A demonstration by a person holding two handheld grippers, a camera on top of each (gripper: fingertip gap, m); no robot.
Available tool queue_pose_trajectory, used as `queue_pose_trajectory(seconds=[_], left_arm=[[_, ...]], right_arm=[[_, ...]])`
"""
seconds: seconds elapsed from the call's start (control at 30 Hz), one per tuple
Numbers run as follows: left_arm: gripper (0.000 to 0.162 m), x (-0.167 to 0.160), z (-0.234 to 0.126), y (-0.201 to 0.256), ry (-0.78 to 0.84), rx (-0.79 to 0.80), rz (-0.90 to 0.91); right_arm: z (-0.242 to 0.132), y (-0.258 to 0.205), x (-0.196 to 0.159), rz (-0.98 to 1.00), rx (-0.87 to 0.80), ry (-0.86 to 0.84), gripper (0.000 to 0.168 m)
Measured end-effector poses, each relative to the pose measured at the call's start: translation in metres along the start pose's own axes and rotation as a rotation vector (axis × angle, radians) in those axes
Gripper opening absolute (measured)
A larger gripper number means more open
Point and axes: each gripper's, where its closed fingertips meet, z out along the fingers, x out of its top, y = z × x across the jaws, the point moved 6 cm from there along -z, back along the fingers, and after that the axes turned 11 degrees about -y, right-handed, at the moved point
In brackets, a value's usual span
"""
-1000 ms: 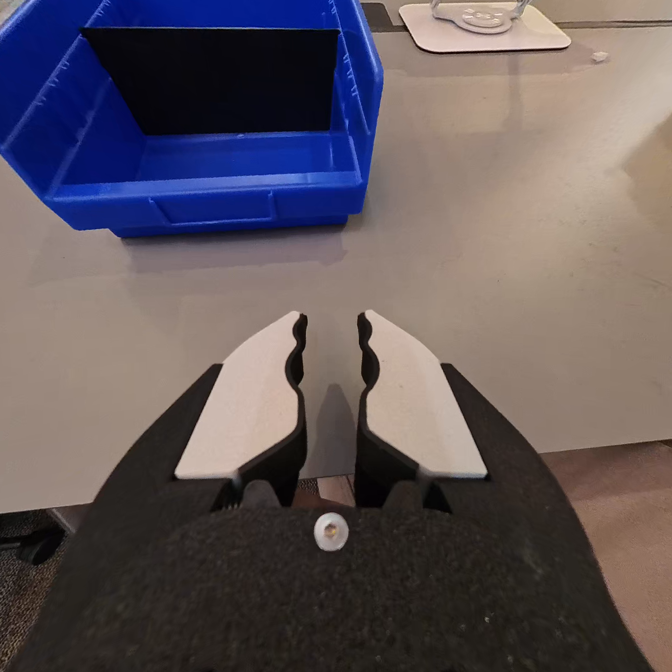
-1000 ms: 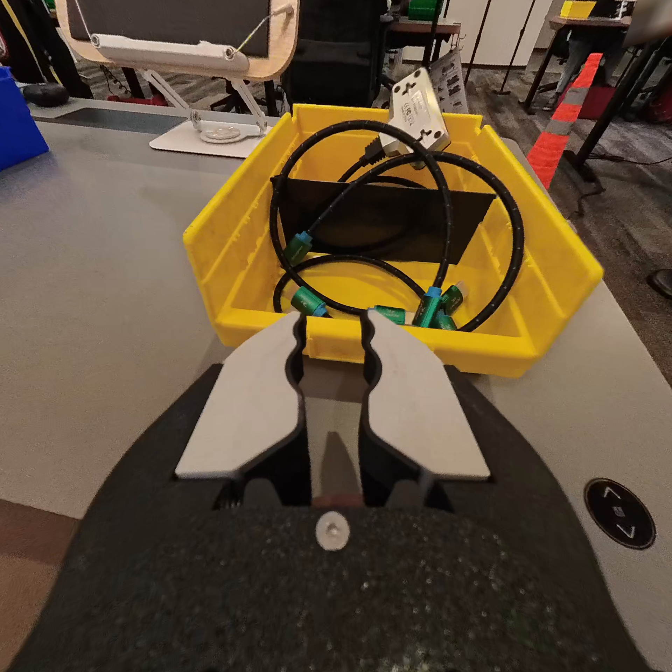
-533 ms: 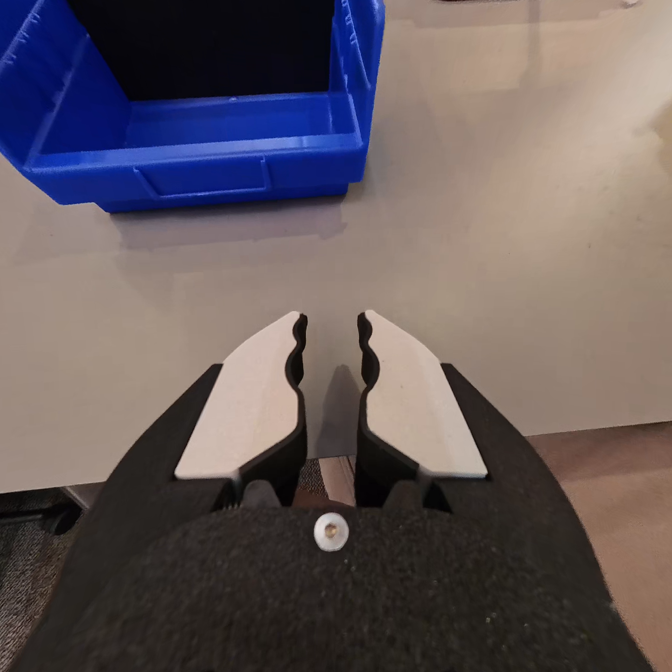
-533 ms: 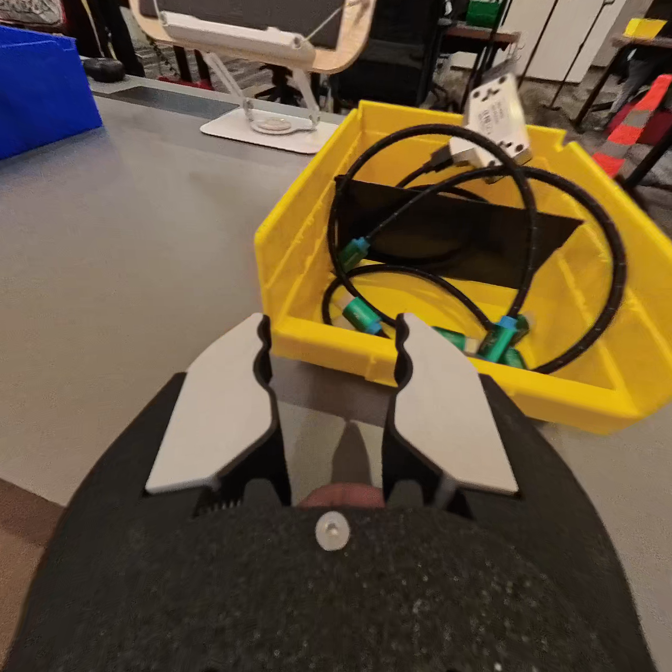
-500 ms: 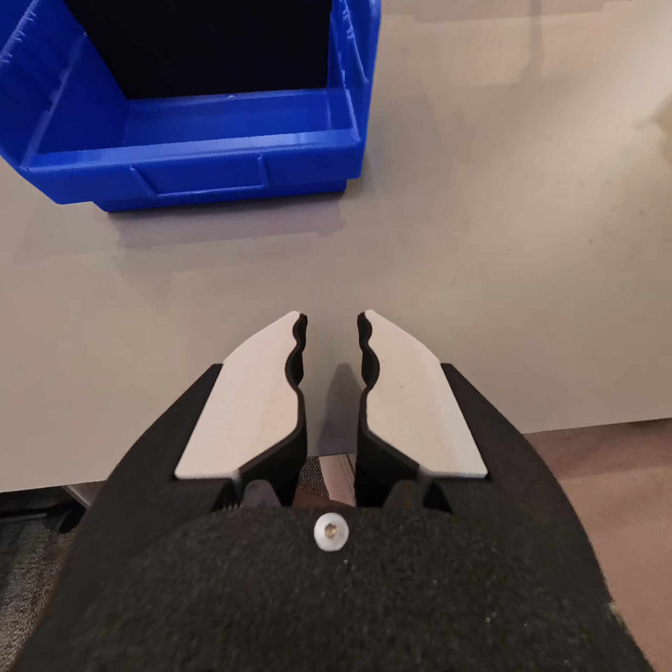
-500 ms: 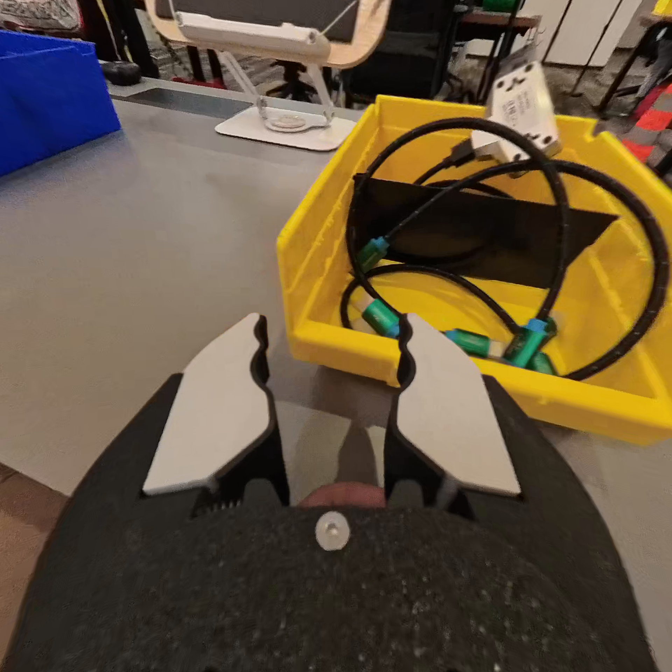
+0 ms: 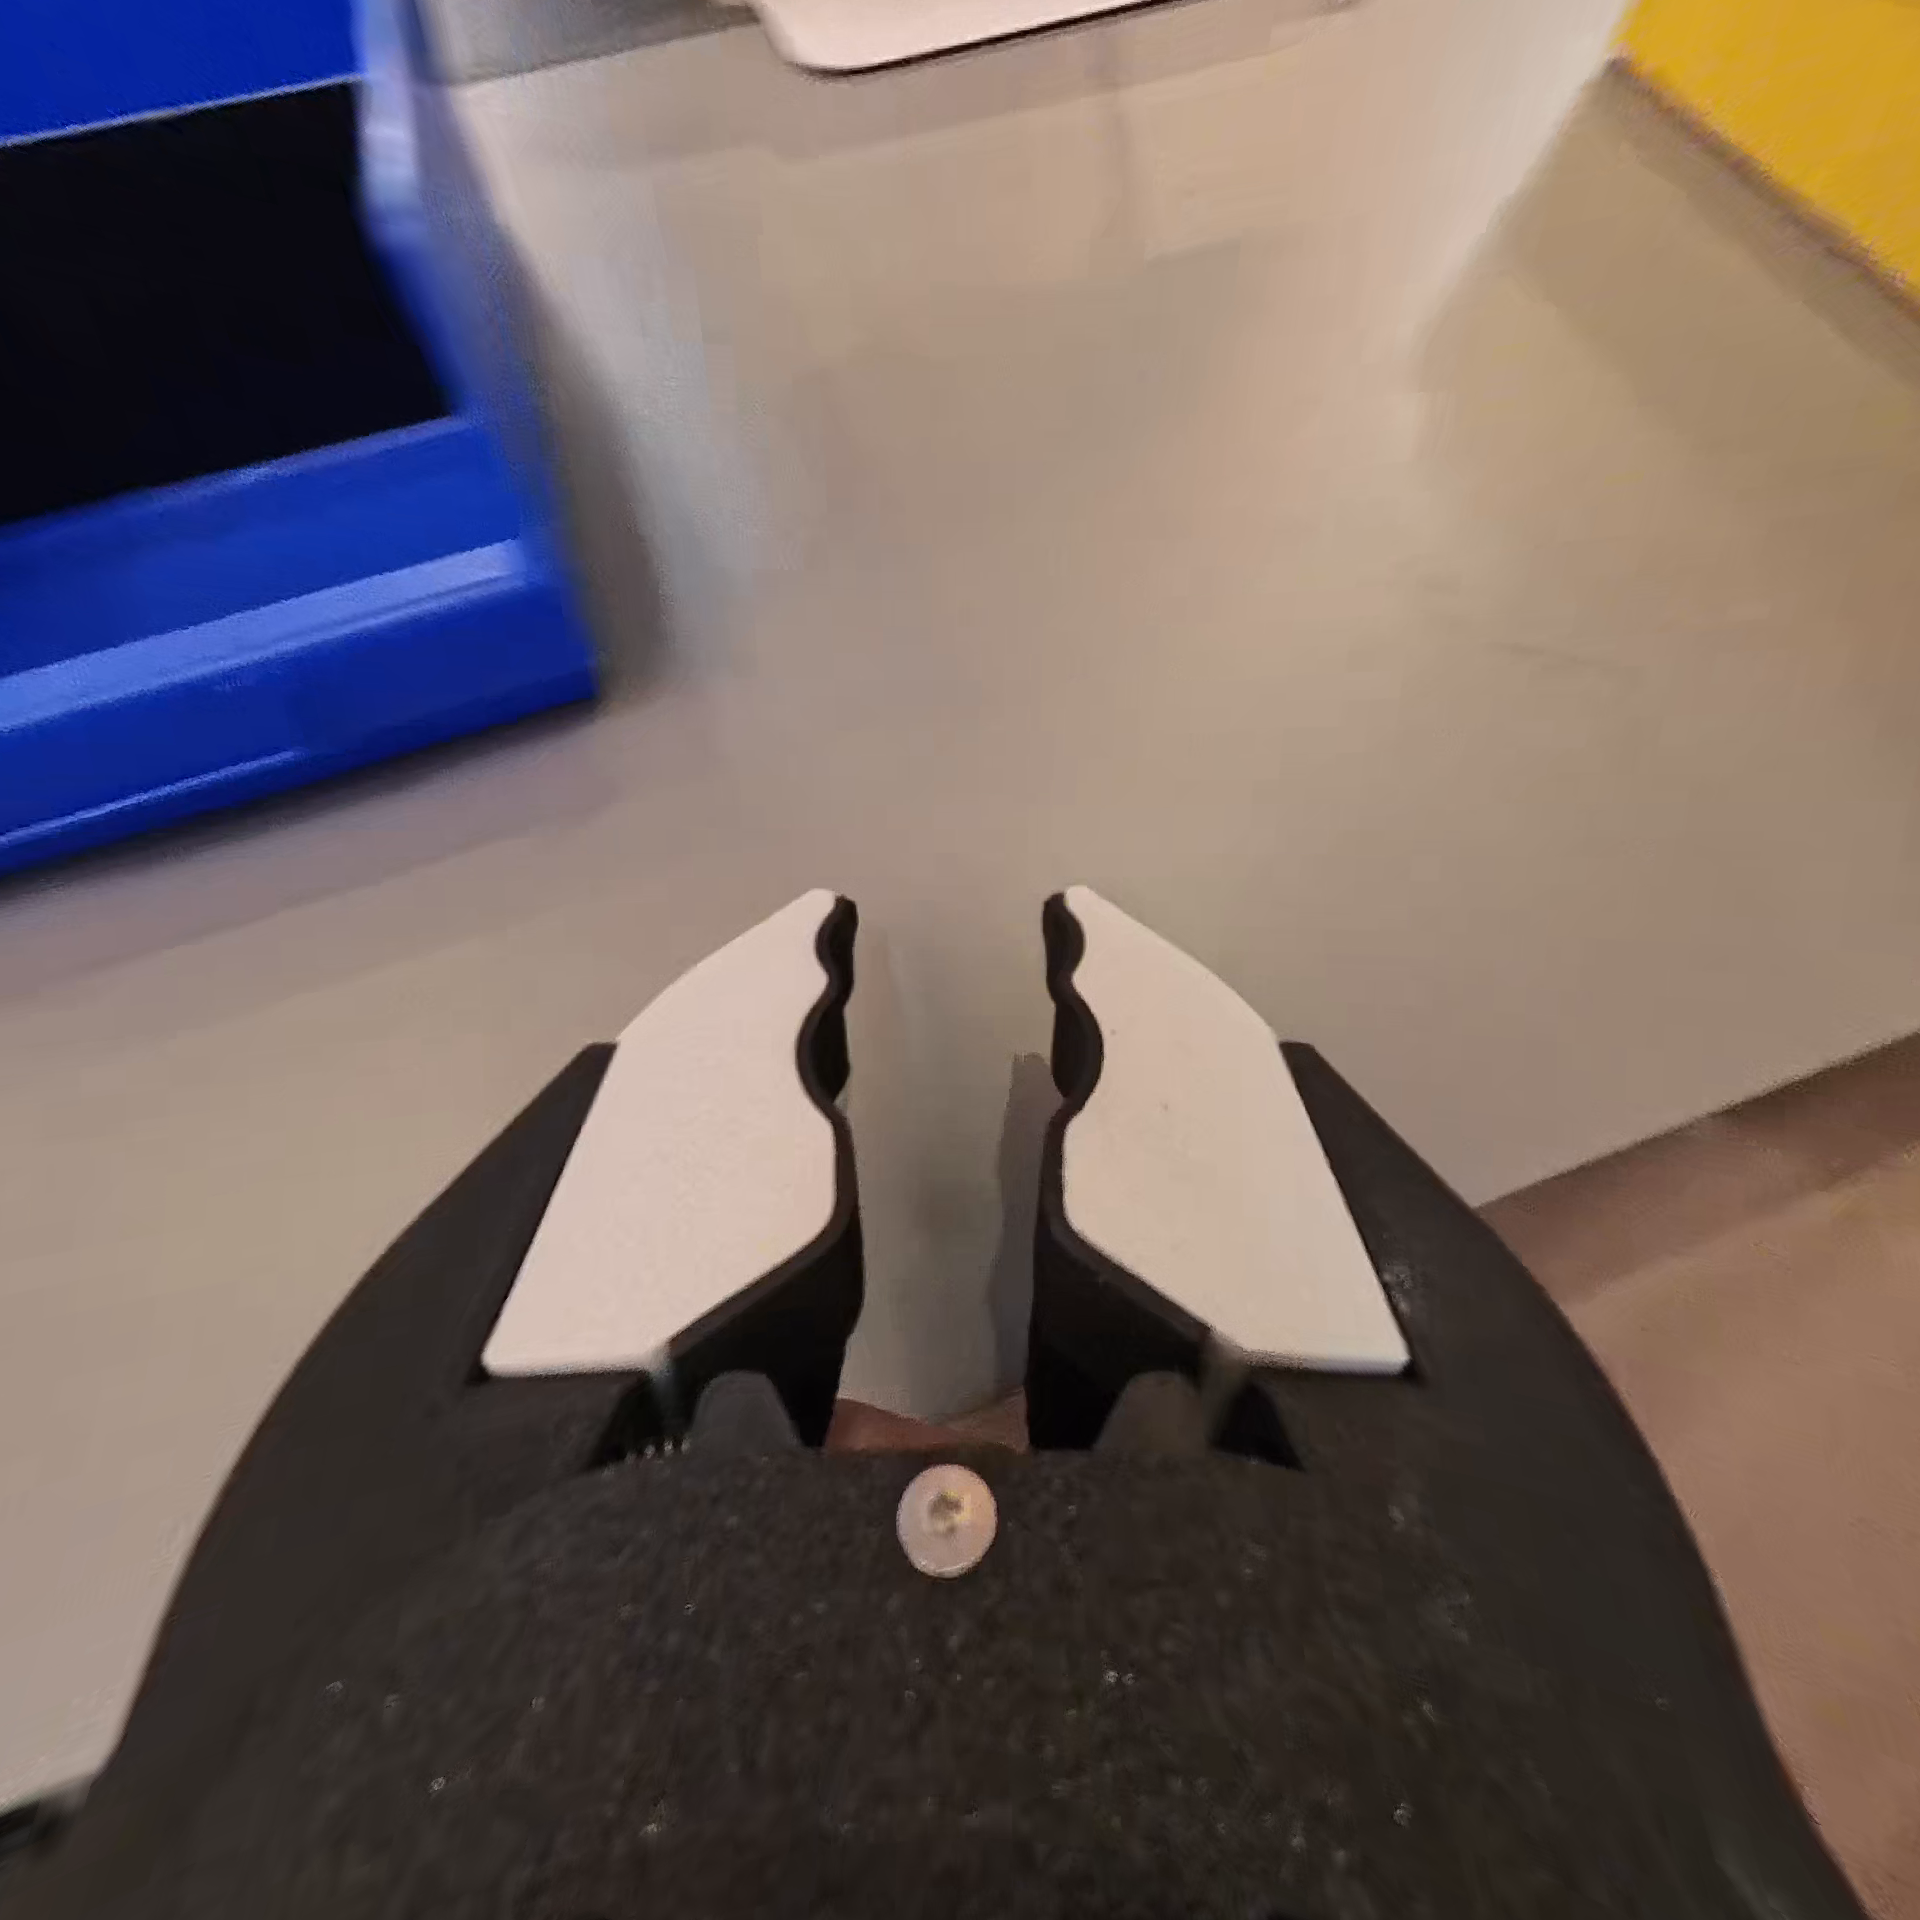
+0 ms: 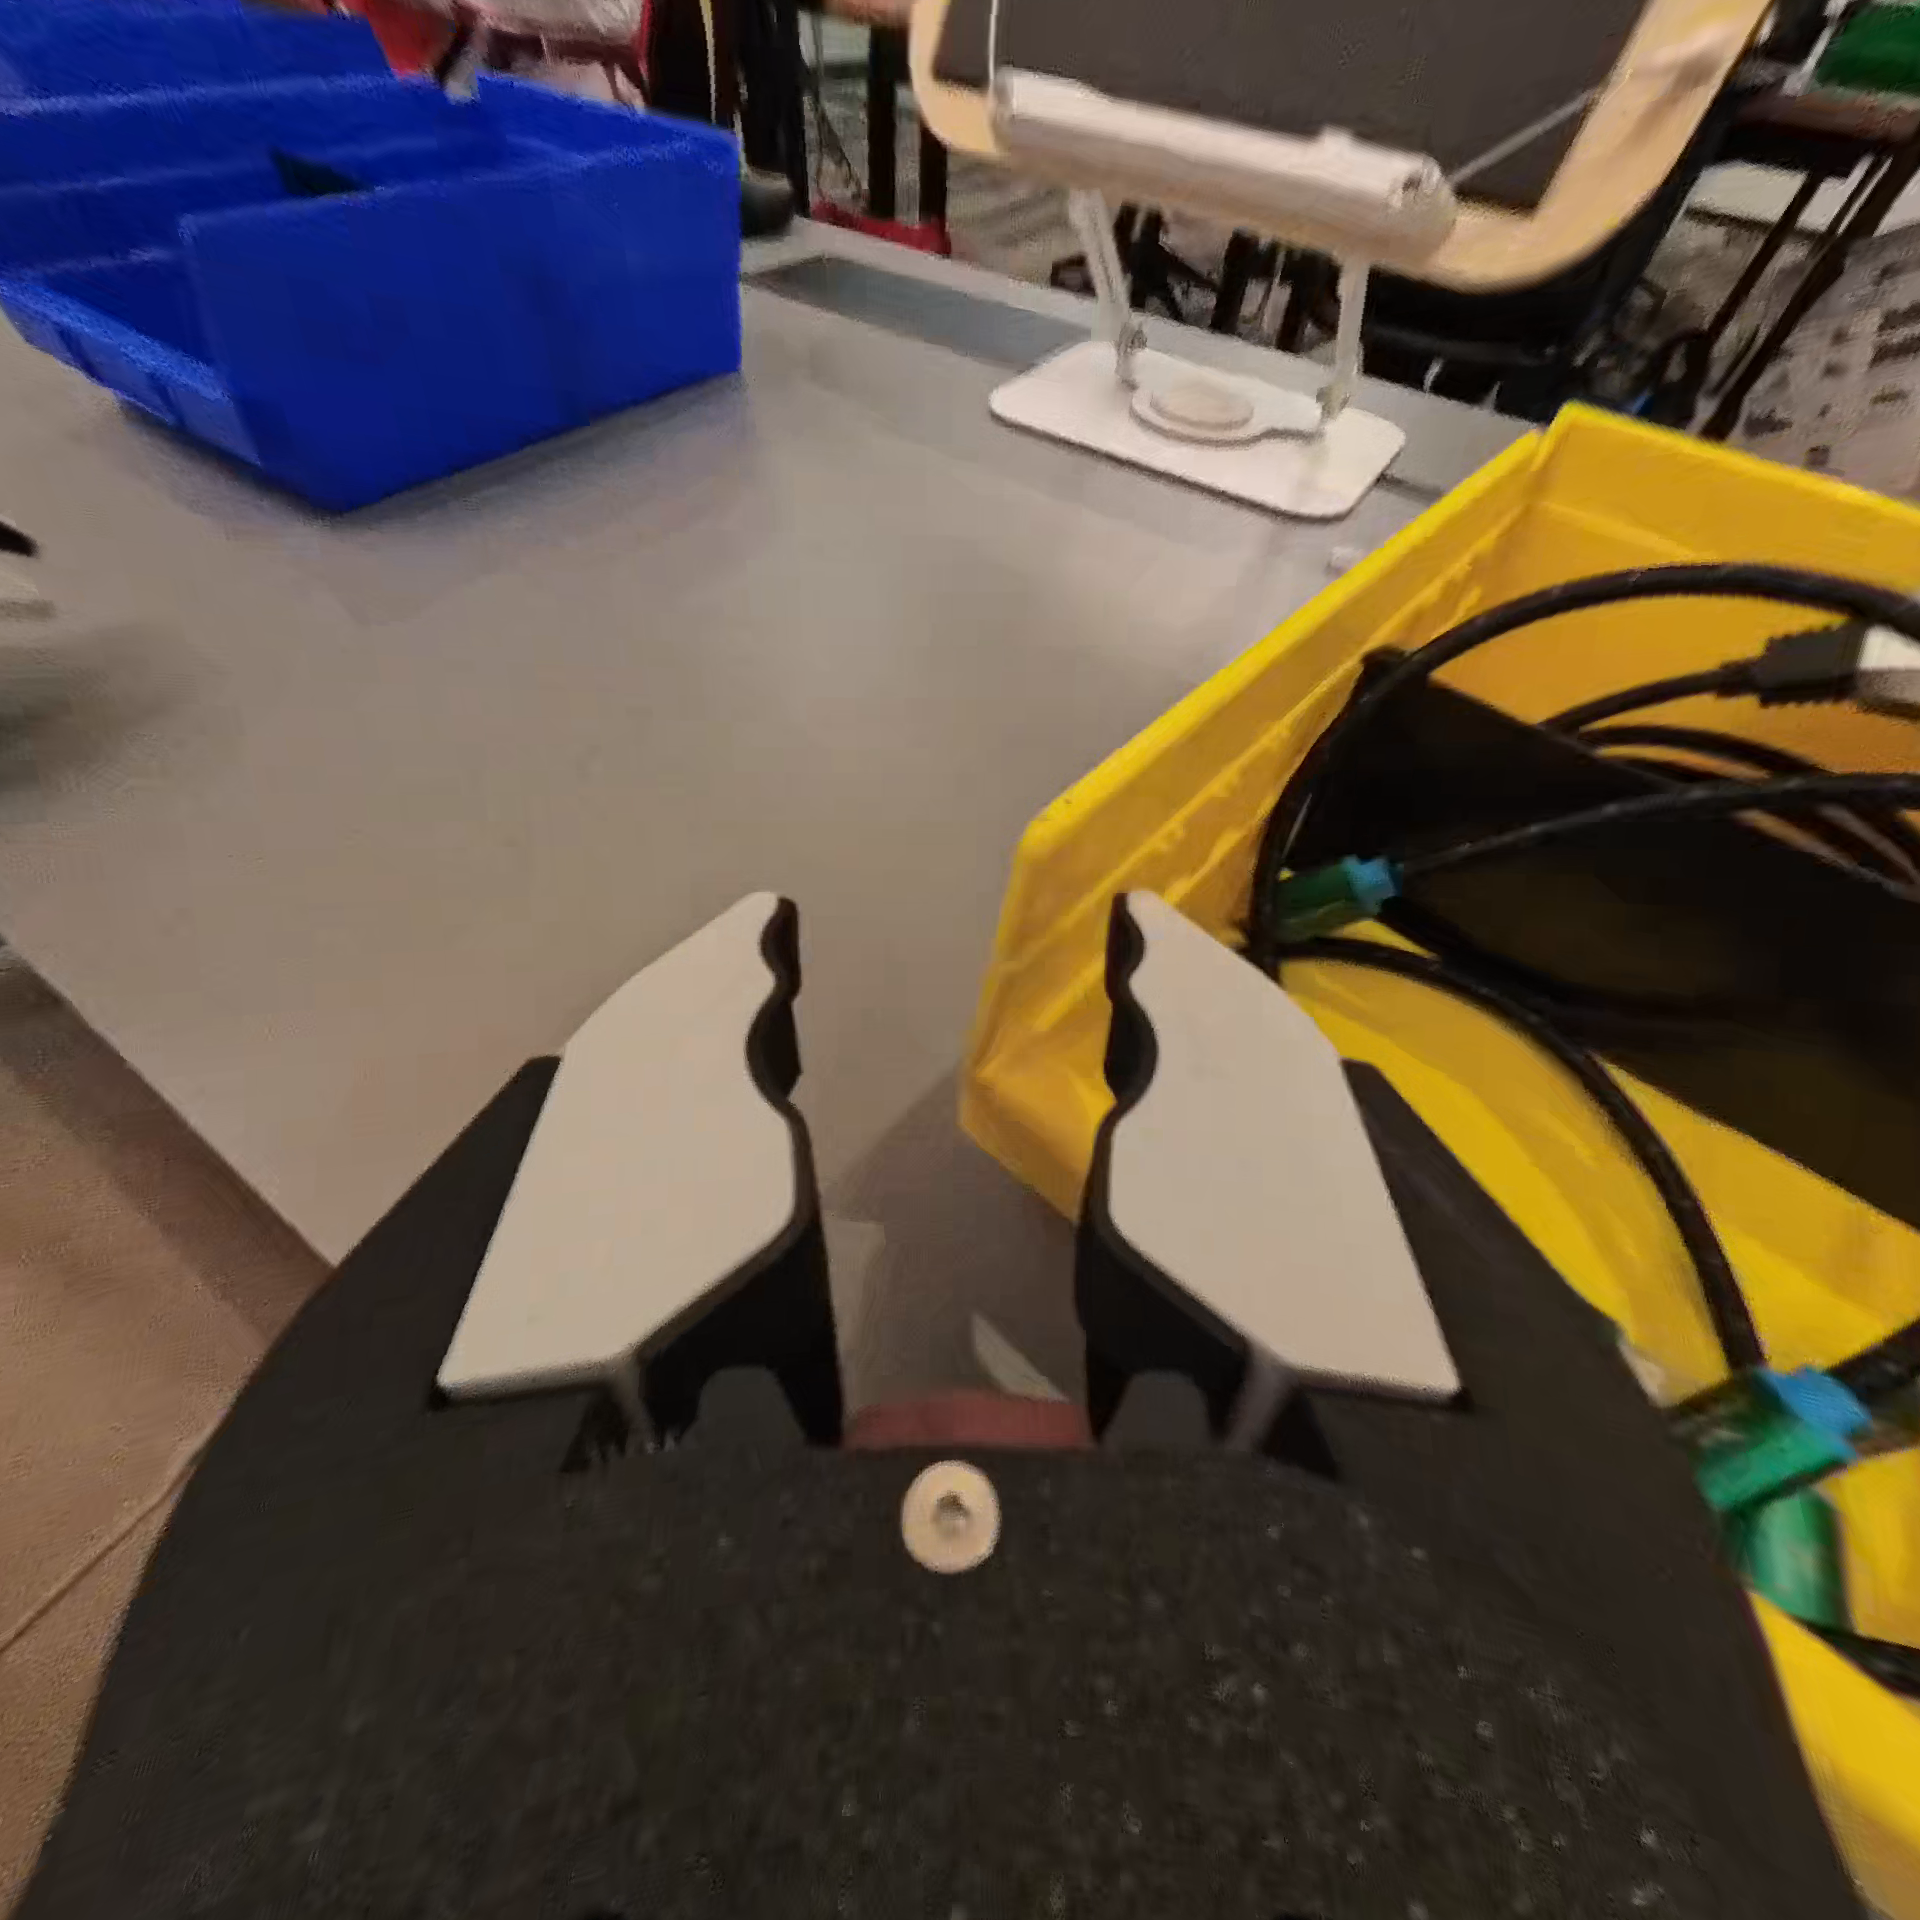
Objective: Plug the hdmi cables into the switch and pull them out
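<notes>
A yellow bin [image 8: 1174, 790] stands at the right of the right wrist view and holds coiled black HDMI cables [image 8: 1621, 1101] with green and blue plugs [image 8: 1340, 894]. Only a sliver of the switch [image 8: 1891, 665] shows at the right edge, with a cable plug against it. My right gripper [image 8: 951, 914] is open and empty, low over the table beside the bin's front left corner. My left gripper [image 7: 948, 914] is open and empty above the grey table [image 7: 1143, 520]. A corner of the yellow bin [image 7: 1797, 135] shows at the top right of the left wrist view.
A blue bin [image 7: 260, 623] with a black divider stands at the left; it also shows in the right wrist view [image 8: 416, 312]. A white stand [image 8: 1205, 416] carrying a wood-framed panel sits at the table's back. The table's front edge lies near both grippers. One gripper's finger ends stand about 35 cm off the other's.
Both views have swung. The right gripper moved left past the yellow bin's corner and its jaws opened wider. The left gripper turned right, so the blue bin slid left and the yellow bin came into view.
</notes>
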Motion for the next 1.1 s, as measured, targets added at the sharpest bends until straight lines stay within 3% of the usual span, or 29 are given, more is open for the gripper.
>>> queue_pose_trajectory(seconds=[0.1,0.2,0.3,0.43,0.53,0.6,0.67,0.73,0.93,1.1], left_arm=[[0.037,0.025,0.016,0.058,0.012,-0.143,0.051],[0.038,0.061,0.034,0.137,0.051,-0.305,0.096],[0.044,0.096,0.052,0.208,0.105,-0.349,0.163],[0.051,0.133,0.083,0.252,0.132,-0.289,0.186],[0.028,0.147,0.097,0.262,0.16,-0.233,0.137],[0.021,0.151,0.104,0.266,0.164,-0.19,0.143],[0.02,0.154,0.111,0.27,0.104,-0.213,0.125],[0.008,0.159,0.113,0.263,0.069,-0.209,0.081],[0.006,0.143,0.092,0.232,0.093,-0.138,0.115],[0.008,0.121,0.053,0.166,0.172,-0.018,0.133]], right_arm=[[-0.032,0.009,0.003,0.026,-0.102,0.128,0.056],[-0.069,0.049,-0.01,0.053,-0.384,0.153,0.056],[-0.105,0.094,-0.025,0.114,-0.645,0.184,0.051],[-0.105,0.118,-0.046,0.191,-0.653,0.074,0.059],[-0.089,0.117,-0.058,0.233,-0.647,-0.052,0.048],[-0.078,0.113,-0.064,0.284,-0.641,-0.118,0.041],[-0.072,0.11,-0.064,0.343,-0.596,-0.087,0.018],[-0.073,0.11,-0.065,0.39,-0.602,-0.089,0.005],[-0.066,0.079,-0.047,0.318,-0.611,-0.107,0.004],[-0.032,0.031,-0.017,0.176,-0.516,-0.028,0.006]])
